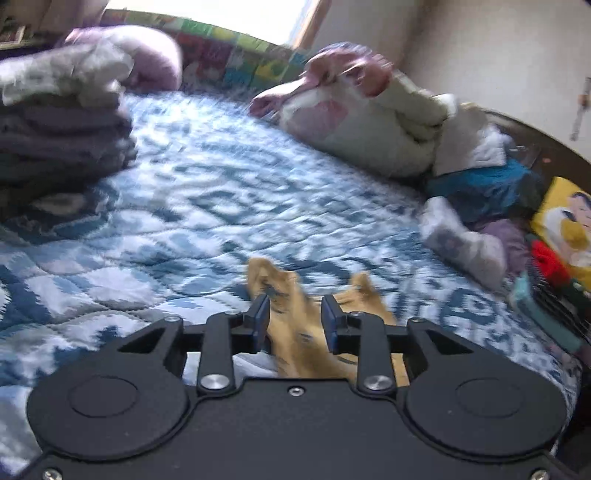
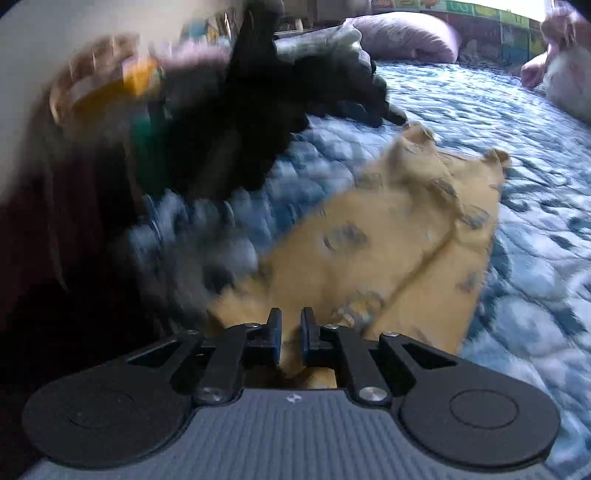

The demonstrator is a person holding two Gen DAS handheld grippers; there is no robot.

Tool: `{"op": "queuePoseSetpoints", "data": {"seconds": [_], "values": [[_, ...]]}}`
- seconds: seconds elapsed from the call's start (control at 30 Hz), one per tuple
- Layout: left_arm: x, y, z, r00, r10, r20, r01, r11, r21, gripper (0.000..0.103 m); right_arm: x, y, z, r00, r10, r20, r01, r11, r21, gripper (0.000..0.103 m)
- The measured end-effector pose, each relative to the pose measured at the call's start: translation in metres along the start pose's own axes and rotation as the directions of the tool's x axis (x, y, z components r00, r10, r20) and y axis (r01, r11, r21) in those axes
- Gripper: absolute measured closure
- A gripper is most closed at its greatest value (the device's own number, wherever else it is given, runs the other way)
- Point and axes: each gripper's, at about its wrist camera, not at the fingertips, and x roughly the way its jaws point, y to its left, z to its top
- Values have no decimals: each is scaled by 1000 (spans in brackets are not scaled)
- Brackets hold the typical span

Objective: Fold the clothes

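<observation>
Quilt (image 1: 221, 206) is spread across the bed; folded stack (image 1: 62, 122) is seen at 10 o'clock in the left view. Yellow garment (image 2: 388, 251) is laid flat on the quilt, running toward 1 o'clock. Left gripper (image 1: 294, 314) is angled down, jaws partly open, cloth between but not pinched. Right gripper (image 2: 291, 330) is pitched steeper, jaws narrowly apart over the hem; grip cannot be told.

A home bedroom here: a bed (image 1: 229, 192) under a blue-and-white patterned quilt, a lilac pillow (image 1: 155, 55) at its far edge beneath a bright window (image 1: 207, 11), folded laundry stacked (image 1: 62, 122) on the bed's left side.
</observation>
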Motion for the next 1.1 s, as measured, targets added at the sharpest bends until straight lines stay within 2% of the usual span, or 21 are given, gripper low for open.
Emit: {"op": "queuePoseSetpoints", "data": {"seconds": [0.07, 0.13, 0.2, 0.27, 0.3, 0.4, 0.47, 0.57, 0.67, 0.77, 0.87, 0.93, 1.0, 1.07, 1.1], "values": [[-8, -15, -7, 999, -38, 29, 37, 999, 37, 75, -9, 3, -5, 1000, -19, 20, 19, 1000, 8, 88], [-2, -29, -15, 999, -40, 18, 39, 997, 73, 75, -14, 4, -7, 998, -39, 39, 38, 999, 10, 84], [14, -40, -25, 999, -4, -40, 9, 993, 117, 75, -10, 4, -10, 997, -68, 29, 68, 998, -2, 84], [35, -43, -37, 988, 97, -121, -78, 985, 152, 76, -12, 1, -10, 997, -71, 25, 70, 996, 47, 84], [37, -42, -39, 986, 119, -119, -101, 984, 146, 76, -14, 1, -10, 997, -71, 22, 70, 995, 68, 84], [25, -42, -26, 994, 72, -77, -64, 993, 104, 75, -24, 4, -9, 996, -82, 23, 81, 996, 48, 84], [21, -40, -18, 997, 62, -40, -57, 992, 113, 75, -29, 2, -6, 995, -85, 48, 83, 996, 37, 84], [28, -35, -9, 999, 50, -4, -49, 991, 123, 75, -28, -6, 9, 987, -135, 90, 135, 991, 10, 84], [38, -33, -3, 1000, 28, 5, -28, 990, 140, 75, -15, -22, 29, 980, -164, 116, 165, 986, 2, 84], [56, -28, 0, 999, 34, -26, -30, 987, 159, 75, 4, -38, 49, 975, -179, 134, 183, 983, -19, 84], [80, -14, 0, 989, 79, -124, -65, 991, 113, 74, 28, -55, 65, 972, -191, 138, 196, 980, -26, 84], [87, -7, 1, 988, 58, -141, -46, 995, 89, 74, 48, -71, 69, 974, -202, 106, 203, 979, 3, 84], [85, -4, 5, 987, 43, -152, -33, 997, 66, 74, 62, -86, 64, 983, -171, 66, 168, 985, 41, 84], [81, 1, 9, 988, 14, -152, -9, 999, 31, 73, 61, -92, 60, 986, -145, 77, 141, 989, 54, 84], [80, 3, 10, 988, -2, -152, 5, 1000, 15, 69, 57, -93, 61, 987, -138, 86, 132, 989, 68, 84]]}}
